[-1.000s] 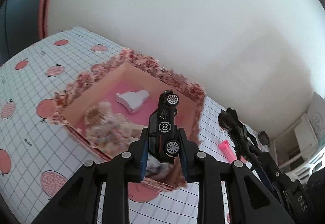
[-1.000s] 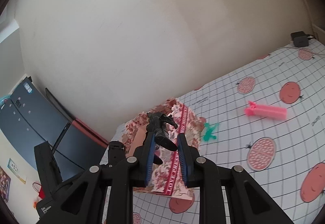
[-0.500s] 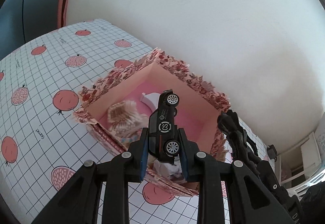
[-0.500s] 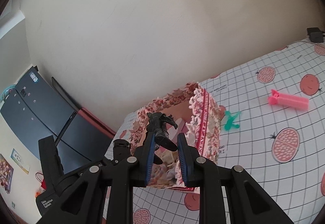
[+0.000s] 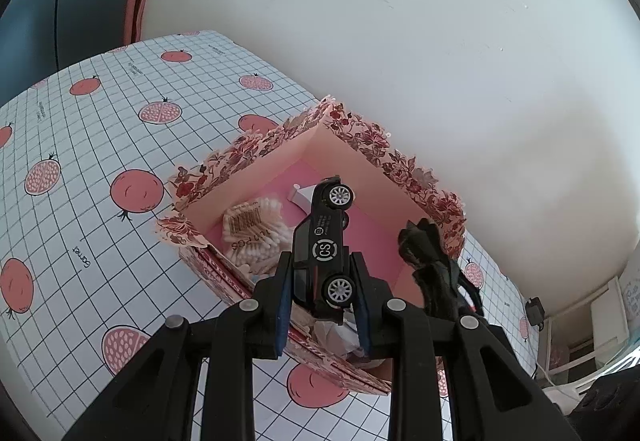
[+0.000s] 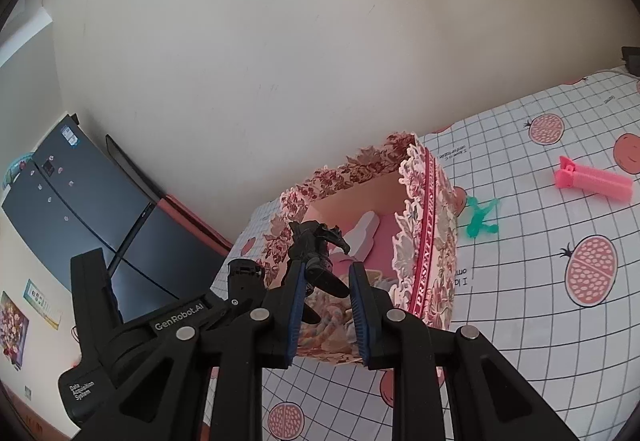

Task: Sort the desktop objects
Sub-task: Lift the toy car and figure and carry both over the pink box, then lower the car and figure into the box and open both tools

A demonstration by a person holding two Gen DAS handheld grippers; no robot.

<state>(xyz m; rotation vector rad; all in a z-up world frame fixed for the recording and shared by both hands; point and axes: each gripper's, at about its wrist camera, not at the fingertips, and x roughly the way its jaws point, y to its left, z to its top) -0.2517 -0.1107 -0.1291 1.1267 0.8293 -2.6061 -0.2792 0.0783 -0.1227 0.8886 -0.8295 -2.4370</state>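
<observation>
**Now both grippers carry toys over the floral box**

Glossy and hard, the black toy car [image 5: 325, 257] stands nose-up, clamped between my left gripper [image 5: 321, 303] pads, tilted down over the paper floral box [image 5: 372, 145]. My right gripper [image 6: 326, 307] is closed tight on a matte, spiky dark figure [image 6: 314, 249] at the box's near rim. Inside the box lie a cotton-swab packet [image 5: 252, 227] and a white block [image 6: 366, 231]. Beyond the box, on the grid-patterned worktop [image 6: 520, 281], rest a green figure [image 6: 480, 219] and a ribbed pink clip [image 6: 594, 183].
</observation>
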